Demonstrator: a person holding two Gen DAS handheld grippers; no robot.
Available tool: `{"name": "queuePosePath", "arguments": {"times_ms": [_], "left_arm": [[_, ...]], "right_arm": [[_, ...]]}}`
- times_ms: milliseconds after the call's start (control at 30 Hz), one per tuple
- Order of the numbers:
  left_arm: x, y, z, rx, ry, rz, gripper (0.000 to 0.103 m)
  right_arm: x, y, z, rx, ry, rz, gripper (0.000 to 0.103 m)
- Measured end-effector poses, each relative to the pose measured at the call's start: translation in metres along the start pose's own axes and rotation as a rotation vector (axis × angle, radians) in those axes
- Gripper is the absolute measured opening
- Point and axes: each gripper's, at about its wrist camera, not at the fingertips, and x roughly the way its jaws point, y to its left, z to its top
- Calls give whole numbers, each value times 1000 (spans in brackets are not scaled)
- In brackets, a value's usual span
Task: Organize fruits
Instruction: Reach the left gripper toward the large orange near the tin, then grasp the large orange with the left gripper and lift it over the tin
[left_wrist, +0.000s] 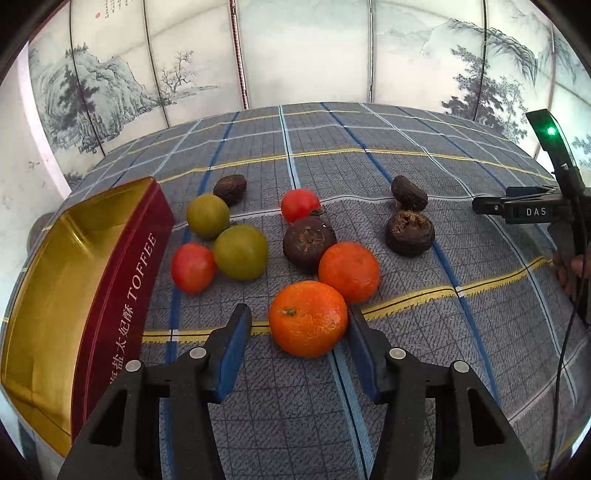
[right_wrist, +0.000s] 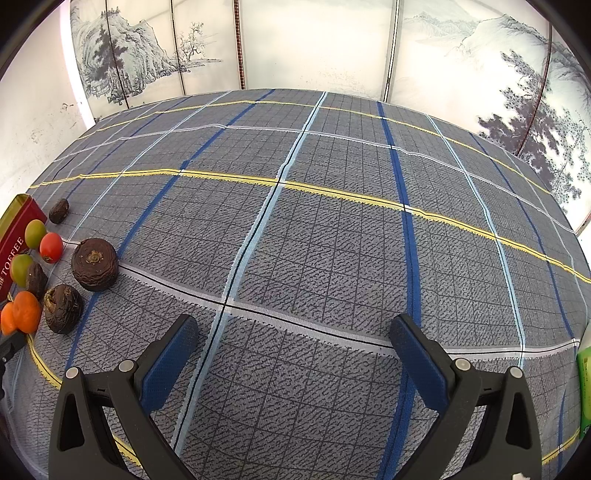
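Left gripper (left_wrist: 299, 321) closing on the nearest orange (left_wrist: 308, 318); sorting has barely begun.

Nearest, the left fingers (left_wrist: 234, 343) bracket this orange on the worktop (left_wrist: 424, 350): the right pad is touching its side, the left pad still shows a gap, so it is not yet clamped. Beyond lie 1 more orange (left_wrist: 349, 272), 2 red fruits, 2 green fruits and 4 dark wrinkled ones, all loose on the cloth. The toffee tin (left_wrist: 74, 295) at left looks empty, so all 10 remain. The right gripper (right_wrist: 293, 343) hangs wide open over bare cloth, holding nothing.
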Motion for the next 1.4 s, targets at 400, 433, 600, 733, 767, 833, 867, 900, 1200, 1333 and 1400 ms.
{"name": "queuePosePath", "arguments": {"times_ms": [400, 433, 600, 733, 767, 833, 867, 900, 1200, 1333, 1400], "left_arm": [[-13, 4, -4, -19, -23, 89, 40], [-16, 7, -4, -34, -27, 91, 40], [-33, 19, -5, -71, -34, 136, 40], [-44, 27, -8, -93, -31, 167, 41], [-47, 30, -9, -91, -34, 180, 41], [-53, 33, -10, -96, -41, 192, 40], [-56, 38, -10, -101, -42, 194, 41], [-58, 40, -11, -103, -44, 199, 41], [-76, 81, -7, -63, -46, 278, 41], [-76, 103, -1, -42, -31, 312, 40], [-72, 114, 4, -34, -19, 319, 40]], "right_arm": [[0, -1, 1, 14, 0, -11, 103], [0, -3, 1, 14, 0, -11, 103], [1, -2, 1, 17, 1, -13, 103], [1, -2, 1, 18, 0, -14, 103], [1, -2, 0, 18, 0, -14, 103], [2, -3, 1, 19, 0, -15, 103], [2, -3, 1, 18, 0, -16, 103], [2, -3, 1, 18, 0, -16, 103], [2, -2, 1, 21, -3, -20, 103], [2, -2, 1, 21, -3, -20, 103], [2, -2, 1, 21, -3, -20, 103]]}}
